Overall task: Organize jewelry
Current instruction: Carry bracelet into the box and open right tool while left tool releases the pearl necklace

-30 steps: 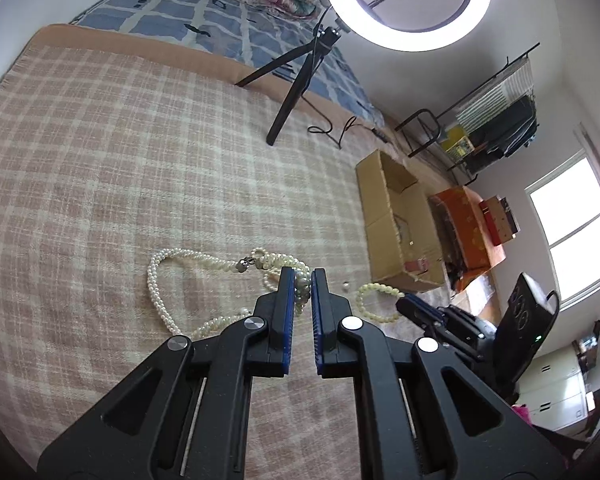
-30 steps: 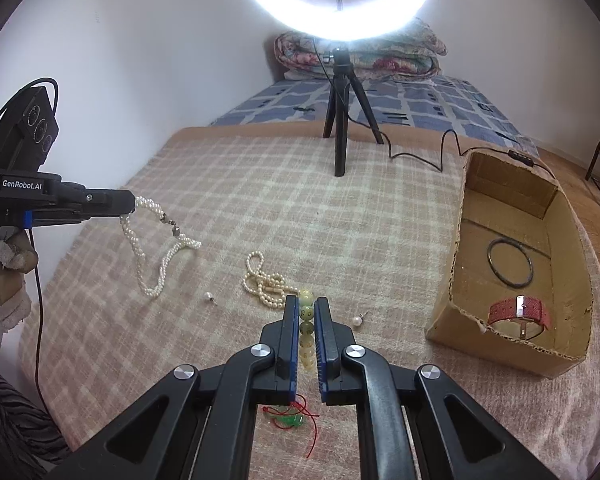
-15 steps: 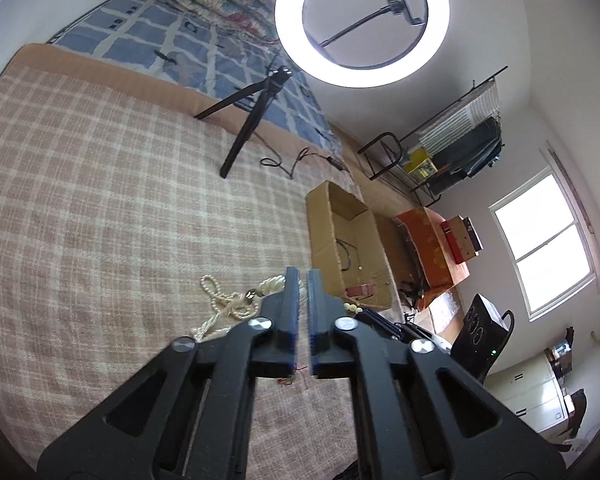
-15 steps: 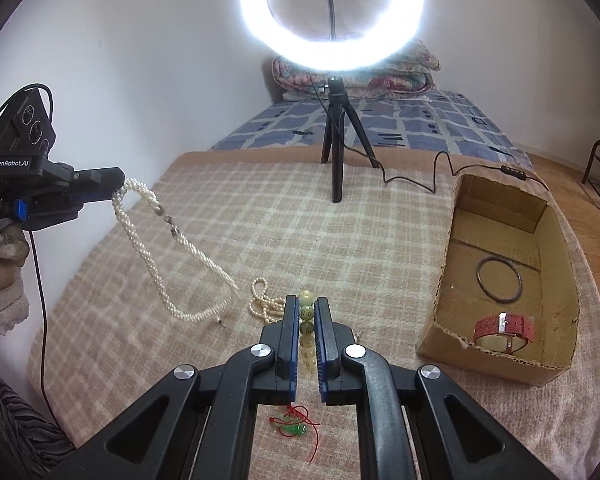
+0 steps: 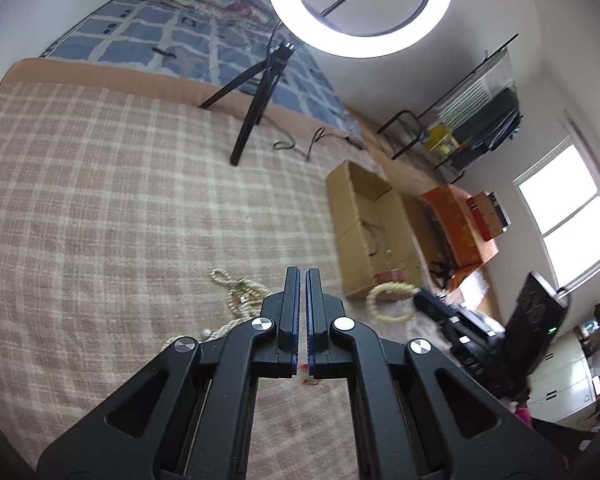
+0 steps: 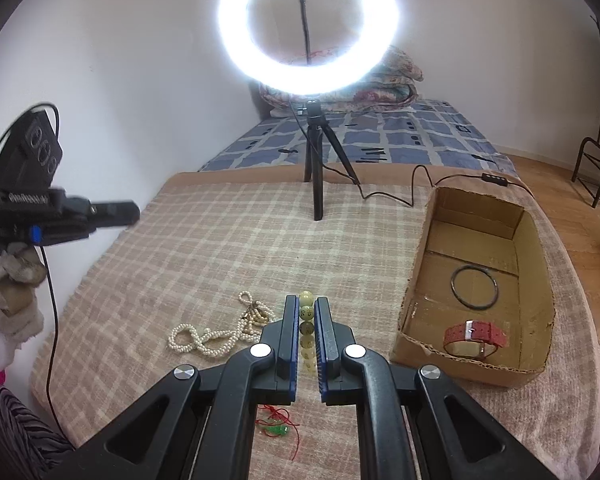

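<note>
Left gripper (image 6: 134,211): seen from the right wrist view at far left, held above the checked blanket (image 6: 220,248), well apart from the jewelry. In its own view the left gripper (image 5: 303,276) has its pads pressed together with nothing between them.

Pearl necklace (image 6: 216,334): lies in a loose heap on the blanket, just left of the right gripper's fingers. In the left wrist view the same heap (image 5: 240,300) sits just left of and partly behind the left gripper's fingers.

Right gripper (image 6: 307,304): pads pinch a bead bracelet (image 6: 306,314) of pale yellow-green beads; one bead shows past the fingertips, others run back between the pads. From the left wrist view the bracelet (image 5: 392,304) hangs as a ring off the right gripper's tip, blurred.

Red-and-green cord charm (image 6: 278,426): on the blanket, below the right gripper's fingers.

Cardboard box (image 6: 418,272): right of the right gripper, open top. Inside: a dark ring bangle (image 6: 475,287) and a red strap watch (image 6: 474,336), apart from each other.
</note>
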